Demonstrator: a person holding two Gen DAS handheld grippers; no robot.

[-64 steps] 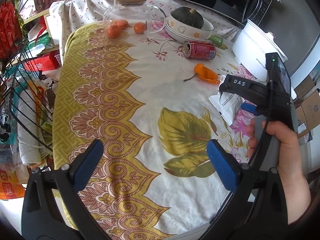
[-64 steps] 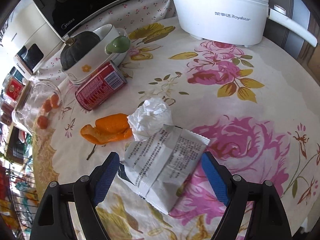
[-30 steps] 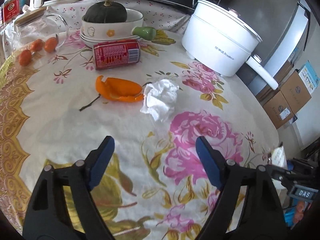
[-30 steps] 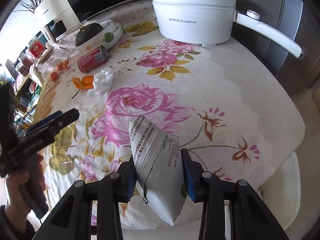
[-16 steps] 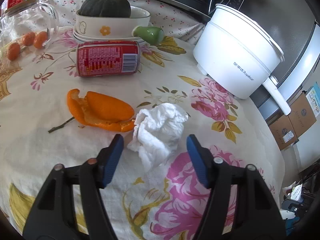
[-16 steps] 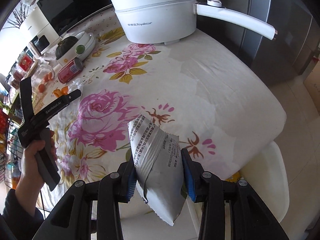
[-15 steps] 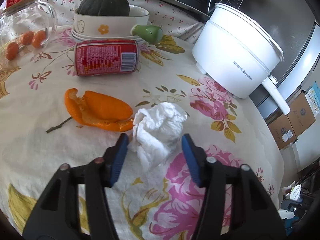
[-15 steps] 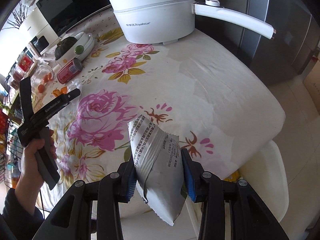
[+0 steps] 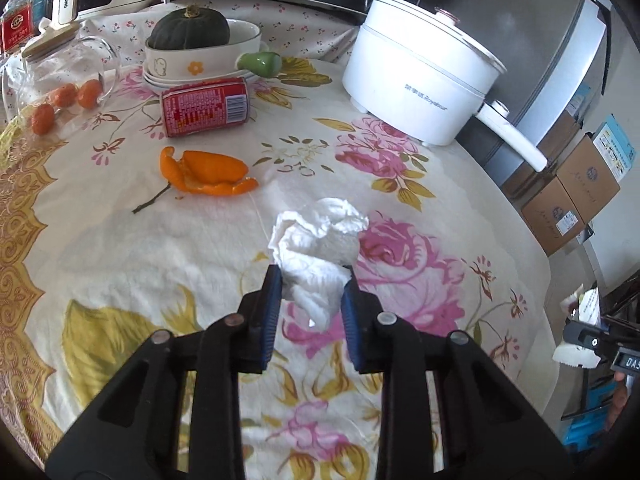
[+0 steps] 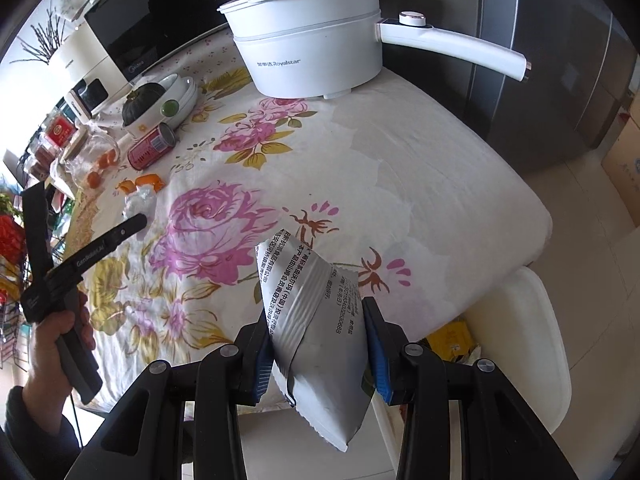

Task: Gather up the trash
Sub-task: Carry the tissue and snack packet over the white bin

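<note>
My left gripper (image 9: 312, 284) fingers have just been closing, blue pads now pinching the near end of the crumpled white tissue (image 9: 320, 240); the rest of it lies on the floral-cloth surface (image 9: 120, 260), just right of the orange peel (image 9: 208, 174). Red can (image 9: 206, 106) on its side further back, in front of the bowl with the squash (image 9: 190, 32). White Royalstar pot (image 9: 420, 76) far right. My right gripper (image 10: 316, 344) fingers clamped narrow on the silver snack wrapper (image 10: 316, 320), held off the surface edge above a white bin (image 10: 516, 344)
</note>
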